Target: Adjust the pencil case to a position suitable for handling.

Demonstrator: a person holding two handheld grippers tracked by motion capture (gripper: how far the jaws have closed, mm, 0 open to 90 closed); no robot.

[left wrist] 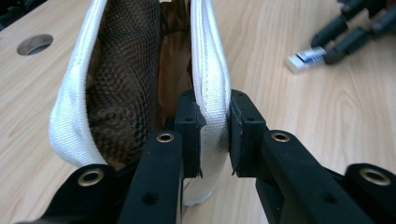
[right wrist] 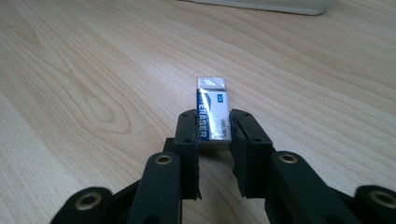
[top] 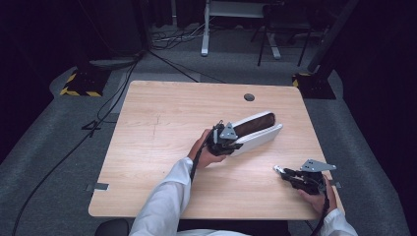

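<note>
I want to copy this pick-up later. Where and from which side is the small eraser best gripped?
Grip the small white eraser with the blue printed sleeve across its two long narrow sides, near the end facing the right tongs, coming in low along its length. It lies flat on the light wooden table, so those parallel sides give the flat pads even contact.

Wooden table (top: 162,147) with a round hole (top: 249,97), cables on floor (top: 59,162)

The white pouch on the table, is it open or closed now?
Open. The white pouch gapes, showing its brown mesh lining; the left hand-held gripper clamps one edge, holding the mouth apart.
</note>
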